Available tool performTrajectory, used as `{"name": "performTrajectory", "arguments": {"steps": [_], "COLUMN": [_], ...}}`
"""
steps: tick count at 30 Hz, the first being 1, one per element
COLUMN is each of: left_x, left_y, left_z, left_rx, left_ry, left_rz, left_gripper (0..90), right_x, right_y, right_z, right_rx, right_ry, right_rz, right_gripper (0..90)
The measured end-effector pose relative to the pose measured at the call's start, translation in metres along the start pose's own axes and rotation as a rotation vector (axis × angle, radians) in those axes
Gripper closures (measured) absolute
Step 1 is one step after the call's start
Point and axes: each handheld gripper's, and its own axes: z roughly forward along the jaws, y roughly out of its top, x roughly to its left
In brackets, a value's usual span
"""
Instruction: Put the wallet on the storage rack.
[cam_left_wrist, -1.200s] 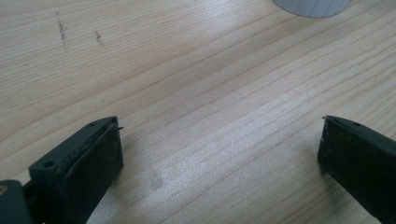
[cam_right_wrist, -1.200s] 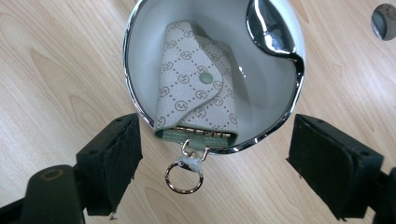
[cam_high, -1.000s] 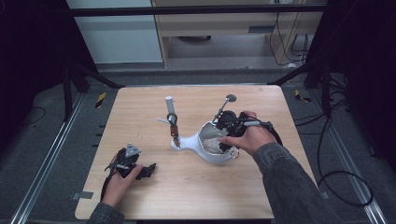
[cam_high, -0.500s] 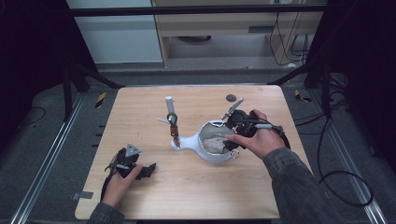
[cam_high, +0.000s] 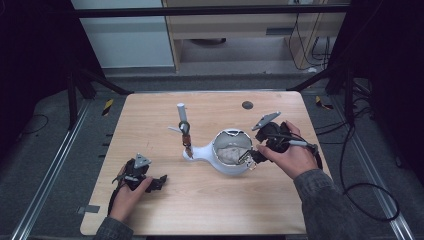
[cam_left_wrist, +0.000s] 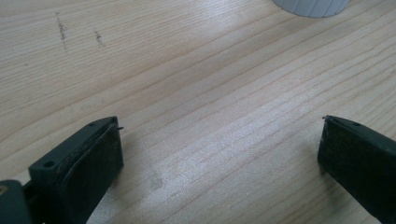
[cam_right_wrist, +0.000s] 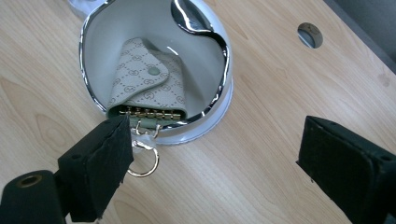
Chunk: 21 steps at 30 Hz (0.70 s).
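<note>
One key case (cam_right_wrist: 147, 86) lying inside the white bowl (cam_right_wrist: 212, 121), patterned flap snapped shut, key hooks and a ring (cam_right_wrist: 142, 161) hanging over the chrome rim onto the table (cam_right_wrist: 261, 158). Placement judged nearly done, with only the dangling ring left to tuck in. Right gripper (cam_right_wrist: 212, 158) just beside the bowl, jaws apart, just narrowed a little, nothing between them. Left gripper (cam_left_wrist: 219, 158) idle near the table's front edge, jaws wide and empty.

Glossy white bowl (cam_right_wrist: 140, 28) with chrome rim, matt patterned fabric key pouch (cam_right_wrist: 147, 81) with brass rings, pale grained wooden worktop (cam_right_wrist: 261, 154), matt black tongs' pads (cam_right_wrist: 100, 161)
</note>
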Motion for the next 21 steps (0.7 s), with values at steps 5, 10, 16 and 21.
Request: {"name": "performTrajectory", "arguments": {"steps": [5, 10, 16, 21], "left_x": [0.0, 0.0, 0.0, 0.0], "left_y": [0.0, 0.0, 0.0, 0.0], "left_z": [0.0, 0.0, 0.0, 0.0], "left_rx": [-0.002, -0.002, -0.002, -0.003], "left_ry": [0.0, -0.001, -0.001, -0.001], "left_rz": [-0.002, -0.001, -0.001, -0.002], "left_gripper": [0.0, 0.0, 0.0, 0.0], "right_x": [-0.005, -0.008, -0.012, -0.015], "right_y": [-0.01, -0.018, -0.03, -0.039], "right_z": [0.0, 0.0, 0.0, 0.001], "right_rx": [-0.039, -0.056, -0.085, -0.099], "right_ry": [-0.006, -0.008, -0.024, -0.029], "right_rz": [0.028, 0.041, 0.06, 0.079], "right_gripper": [9.8, 9.4, 9.3, 9.2]}}
